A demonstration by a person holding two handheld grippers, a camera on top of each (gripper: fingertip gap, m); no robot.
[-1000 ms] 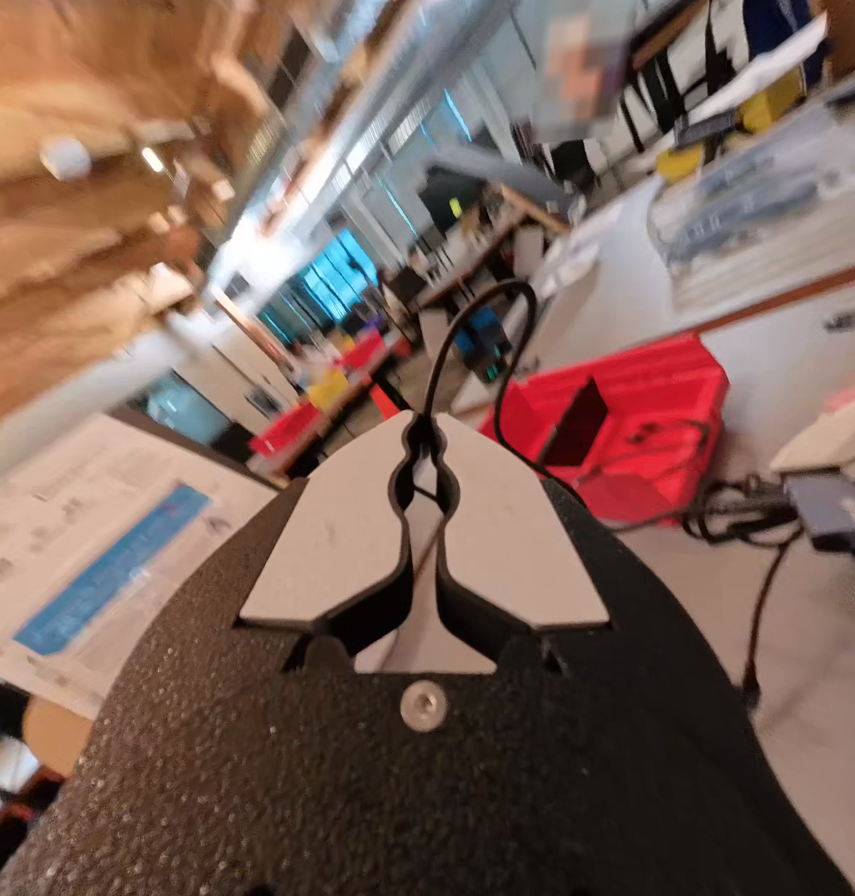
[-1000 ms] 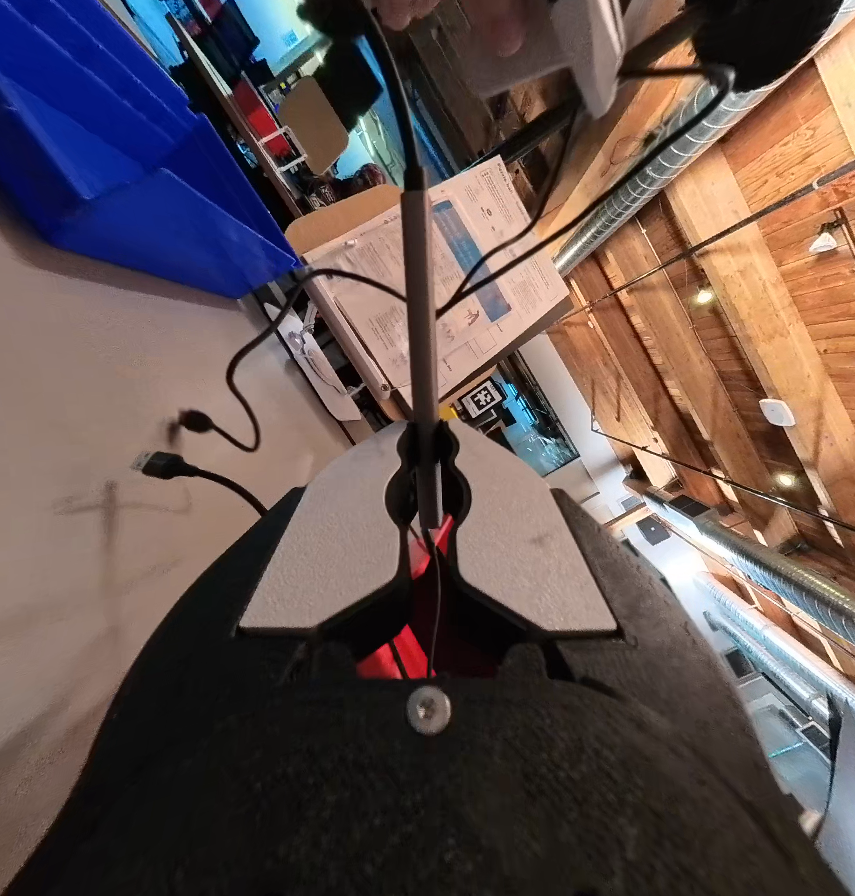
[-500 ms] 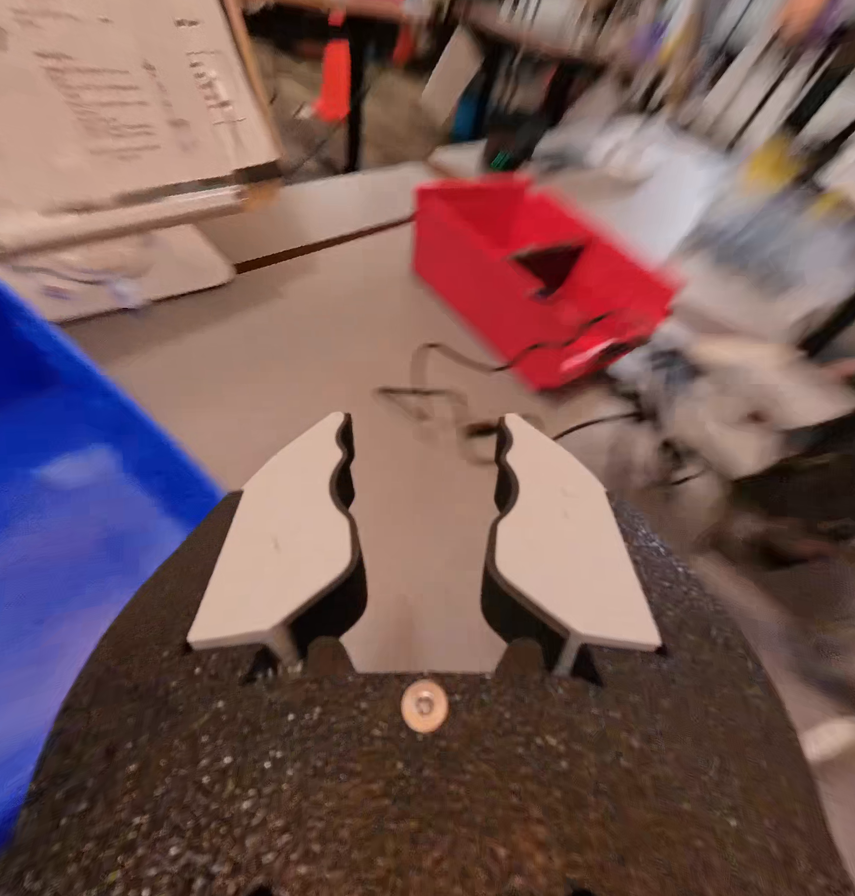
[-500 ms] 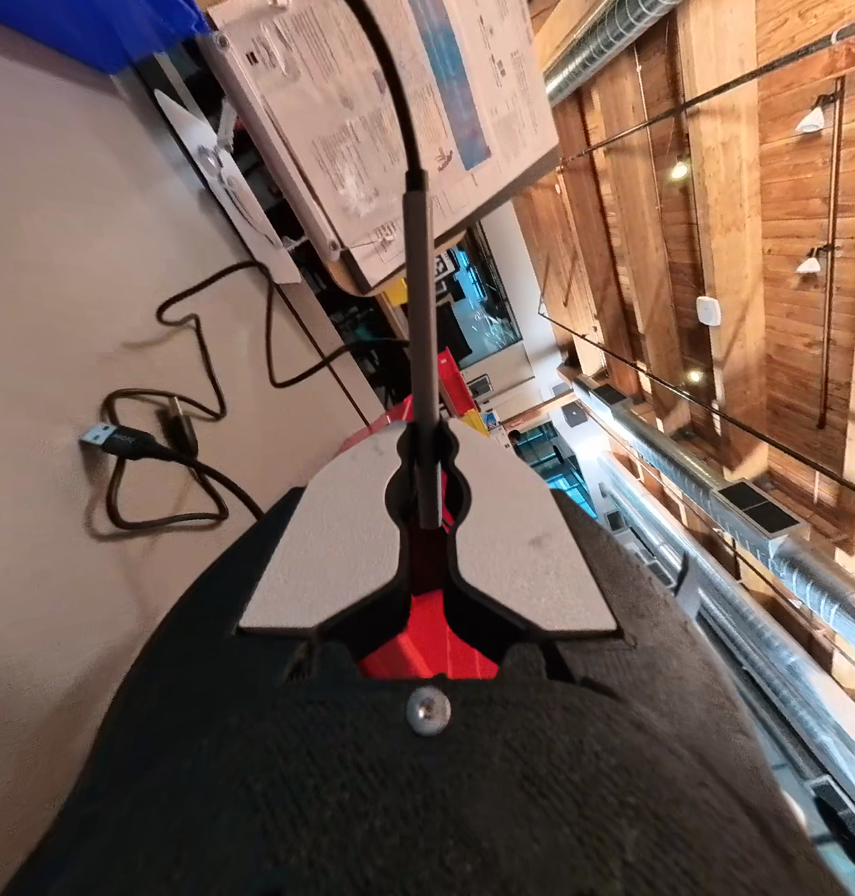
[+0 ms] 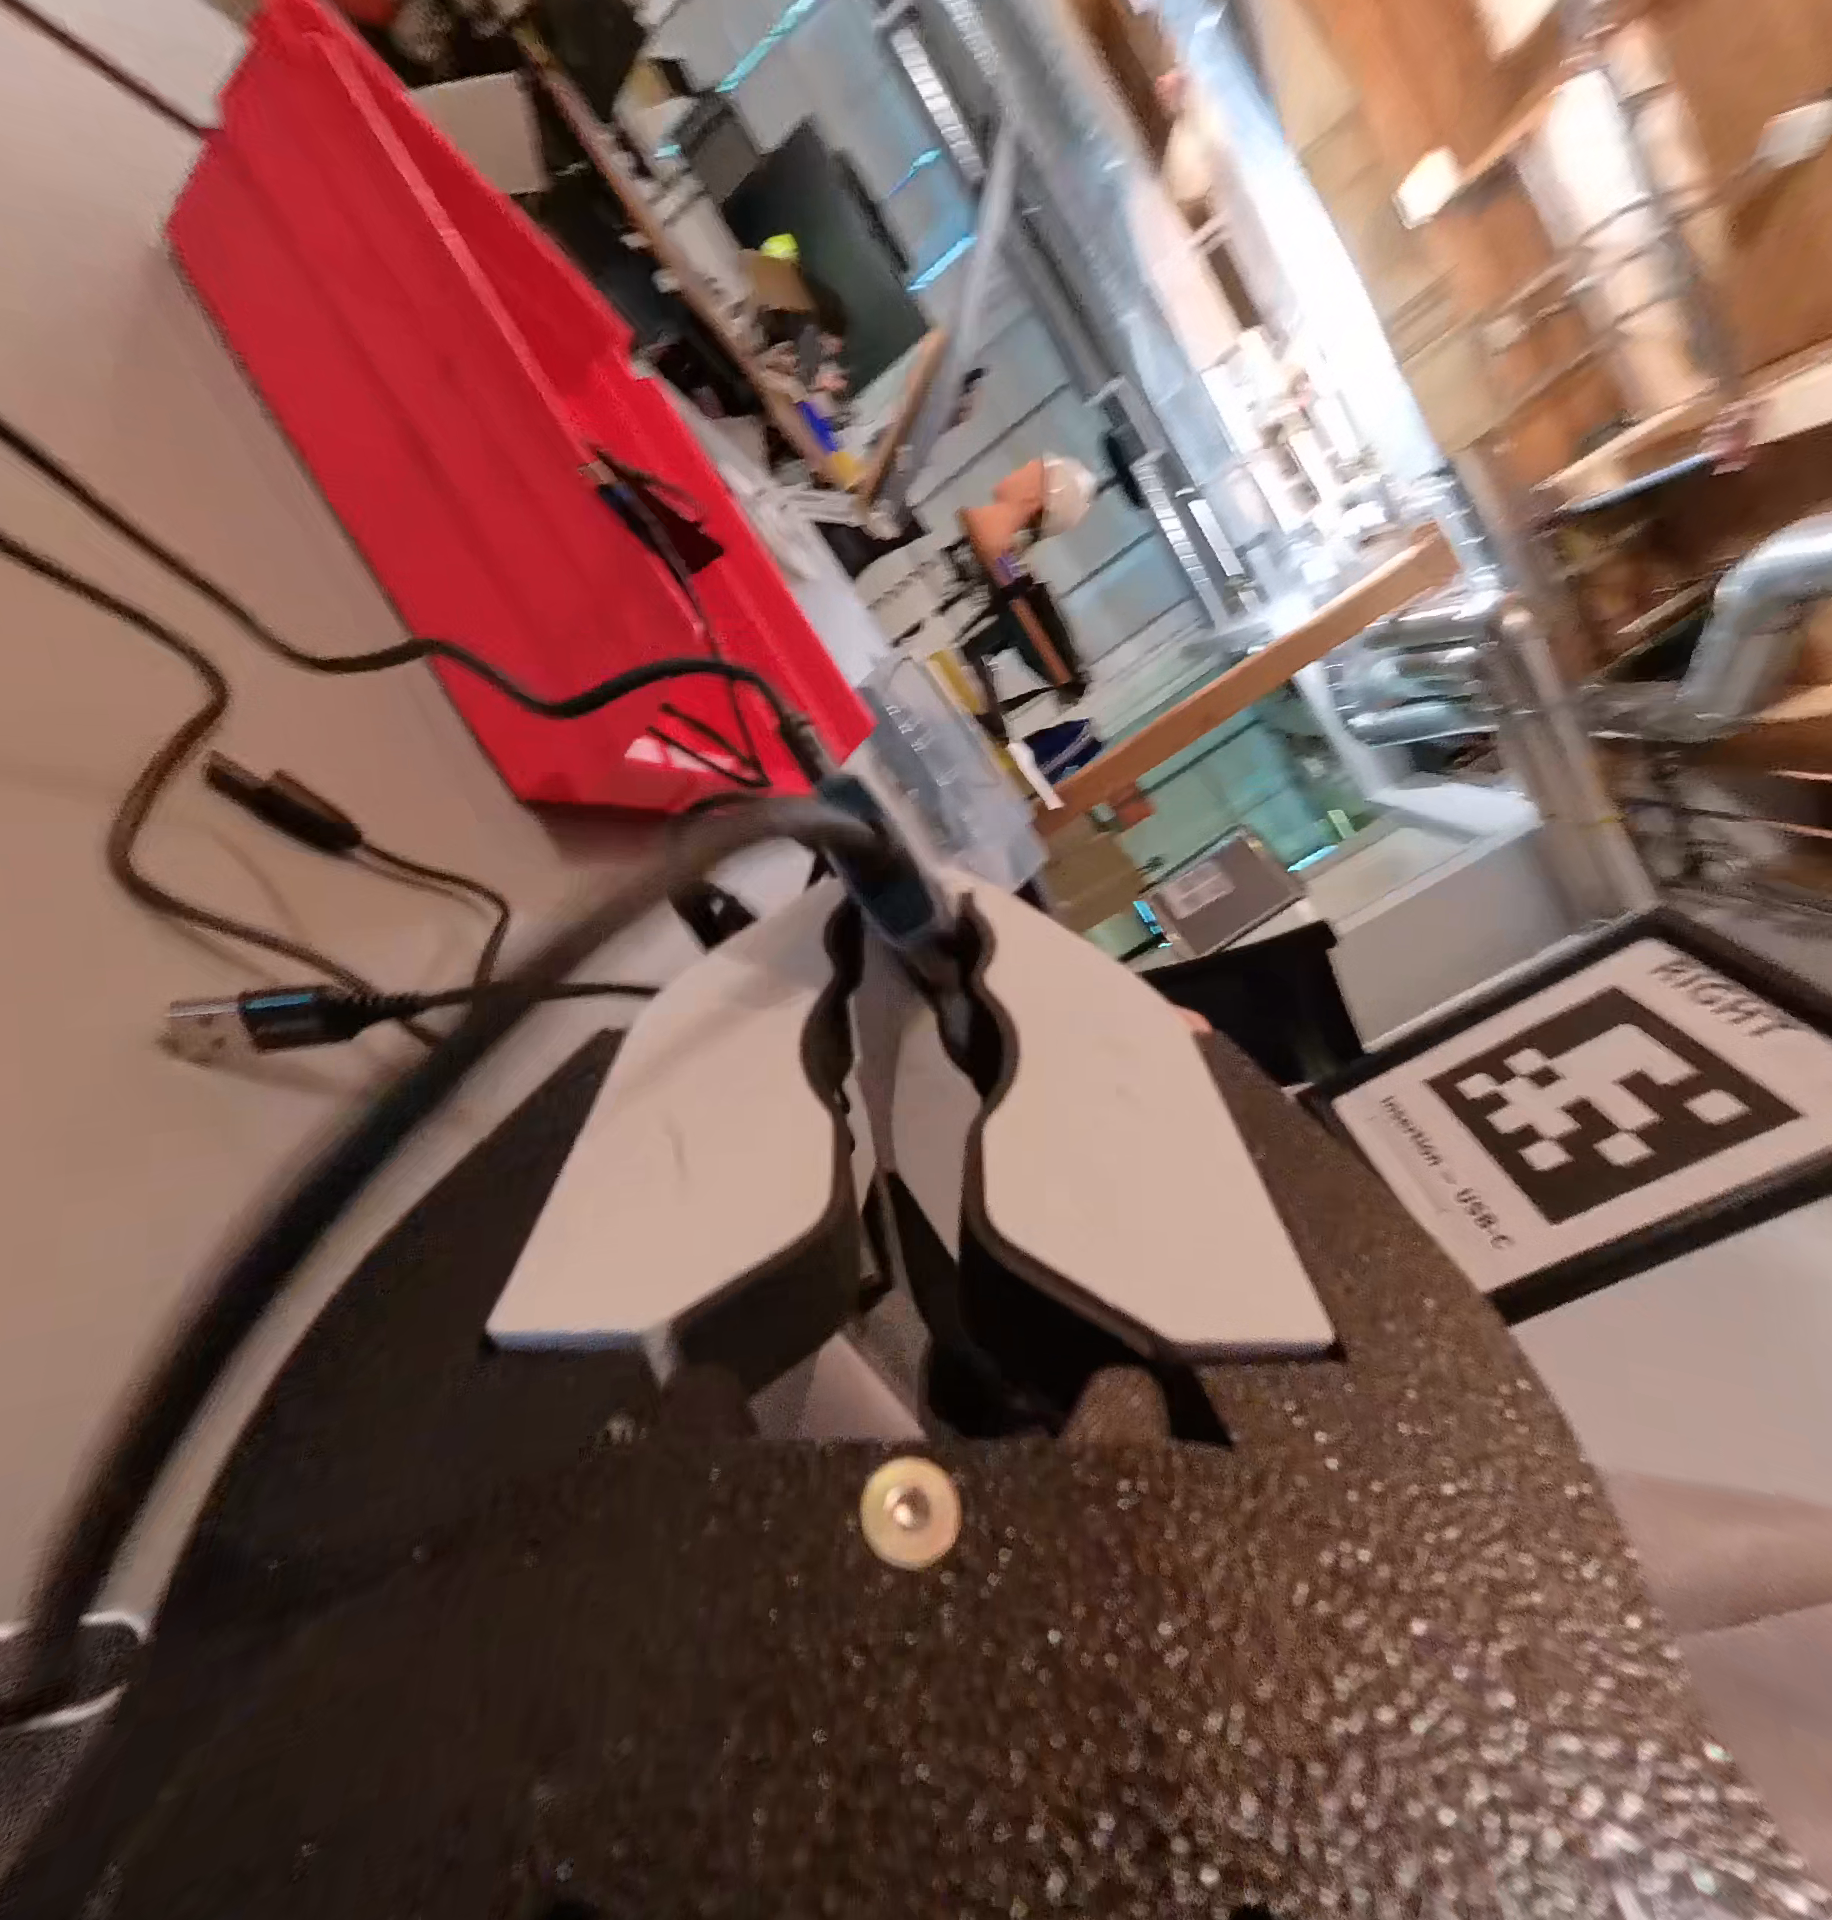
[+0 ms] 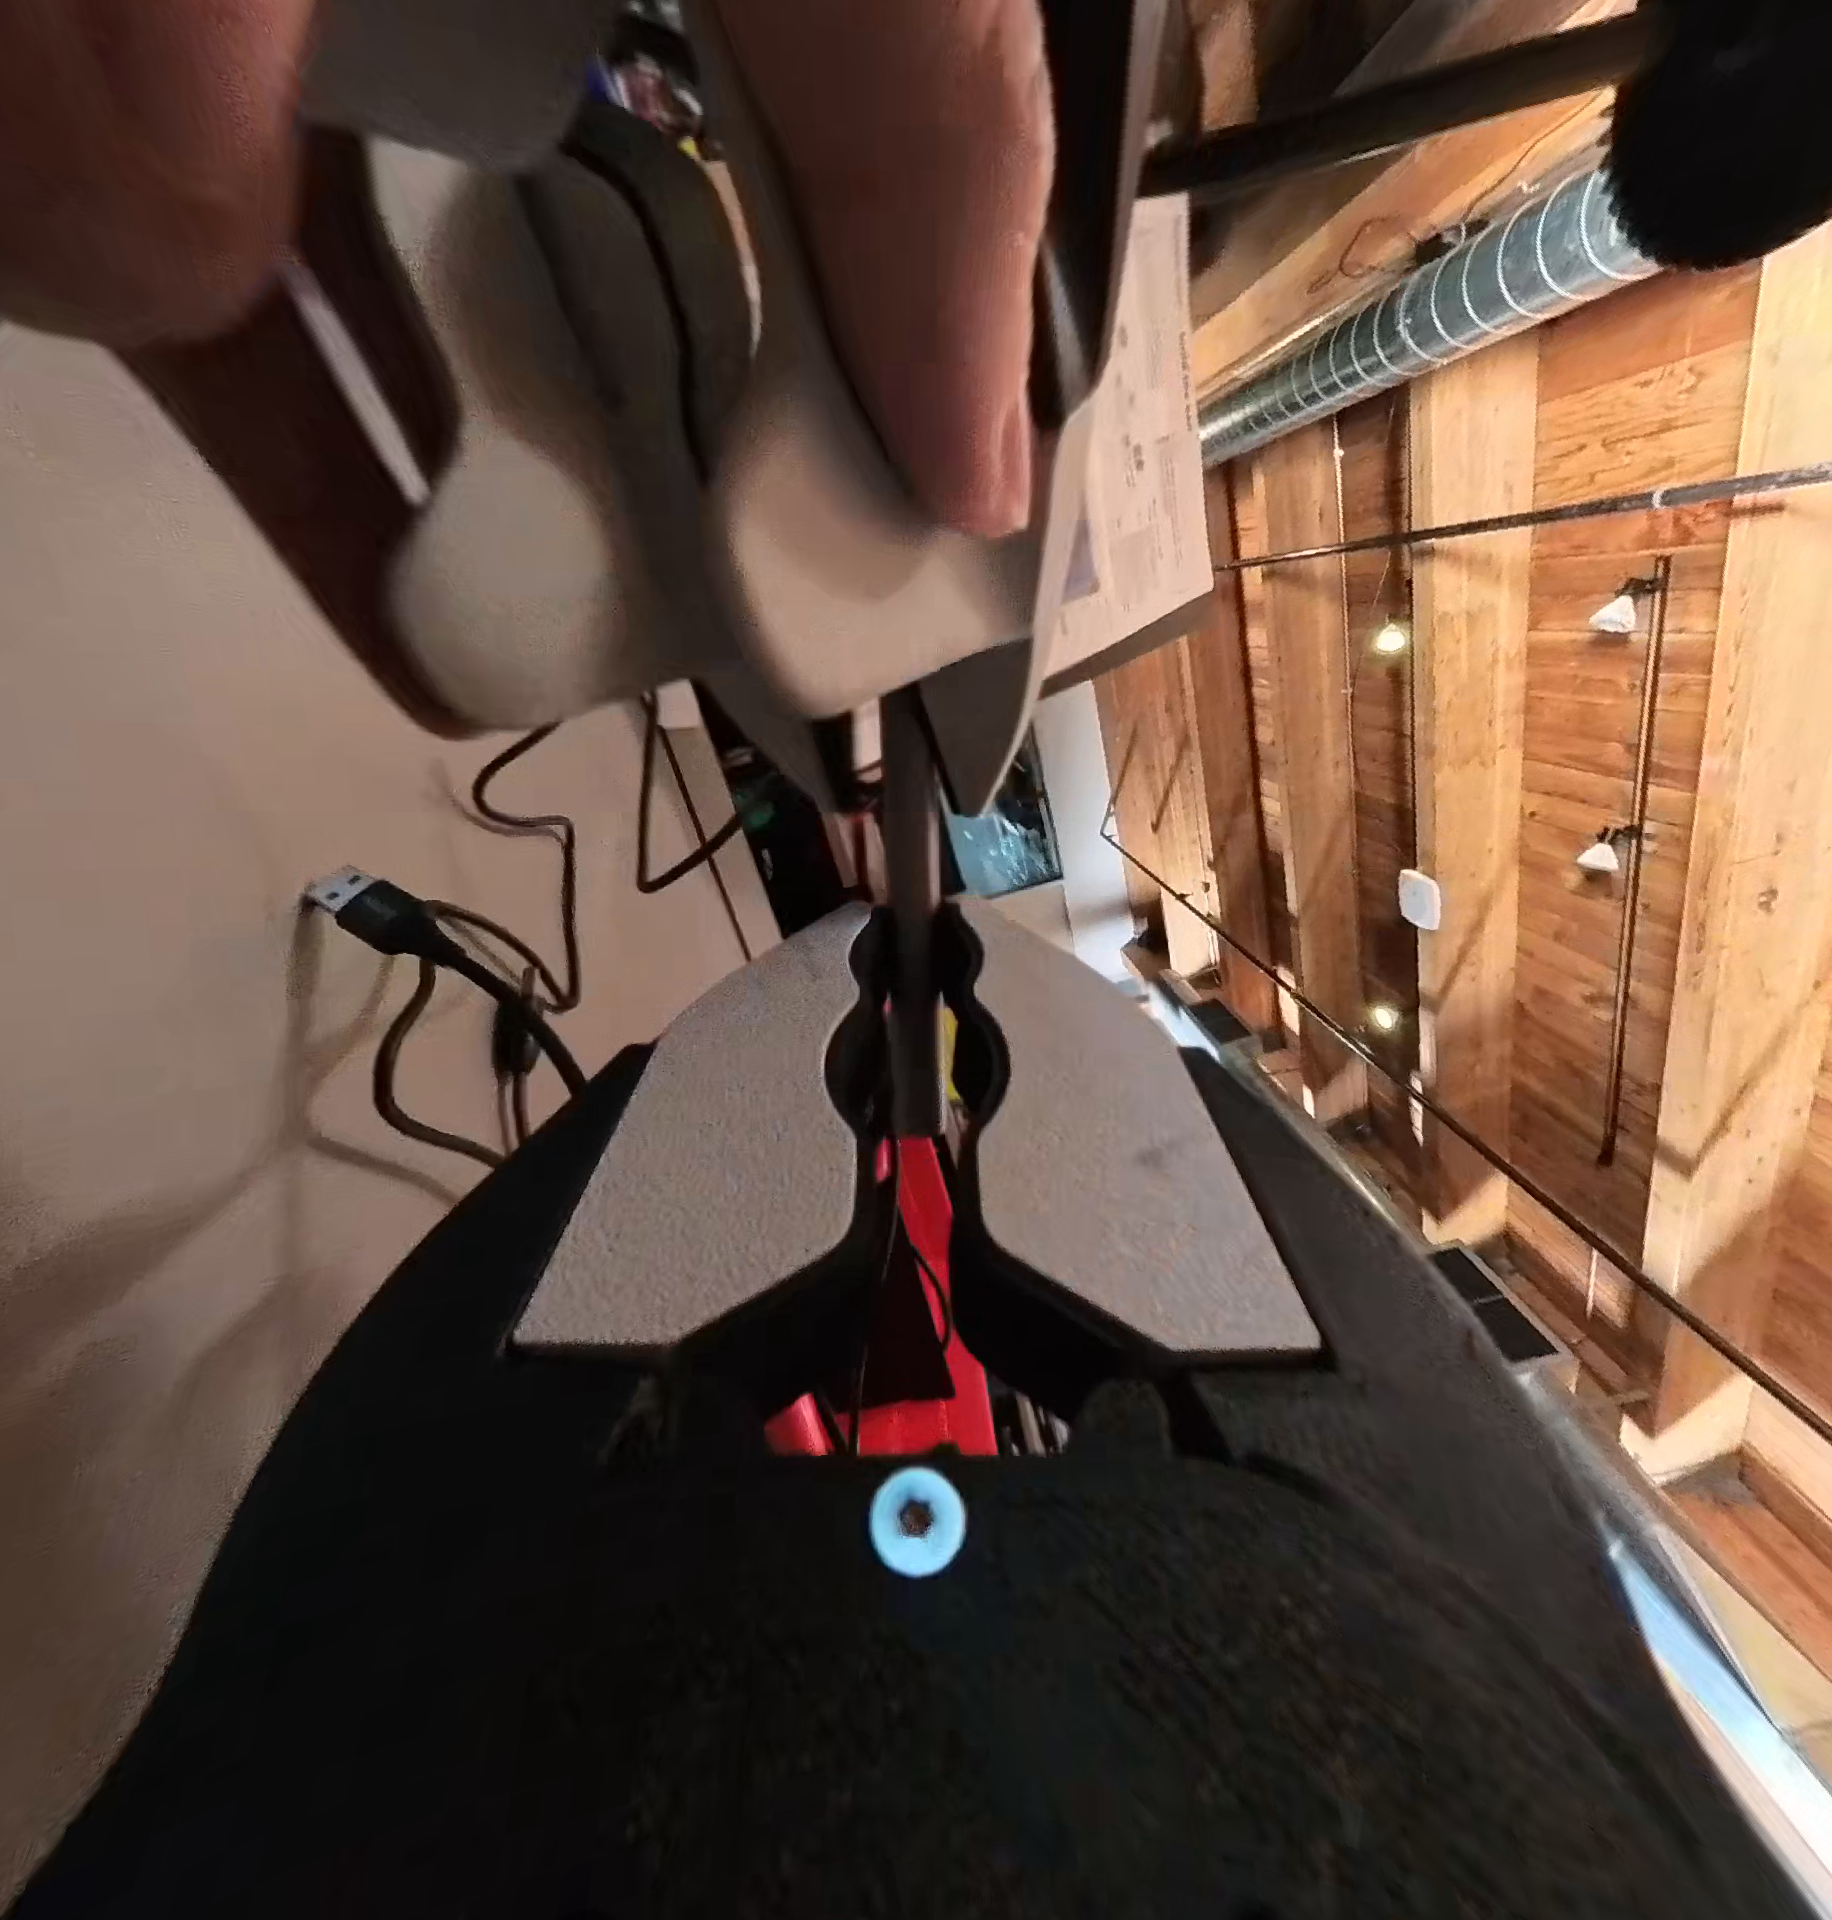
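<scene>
Black cable with a stiff grey sleeve (image 6: 910,842) runs taut between both tools. The right gripper (image 6: 917,935) is clamped on the sleeve, and the left gripper (image 5: 907,925), jaws nearly together, pinches its dark plug end. Beside them, a loose black USB lead (image 5: 257,1023) lies on the beige table (image 5: 60,1247), and the red plastic bin (image 5: 424,416) sits beyond.

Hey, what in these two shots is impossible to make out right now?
- Left wrist view: what the left hand-held gripper pinches; motion blur smears the dark cable there.
- Right wrist view: the grey rod's upper end, hidden behind a hand.
- Left wrist view: the red bin's contents, hidden by its wall.
</scene>
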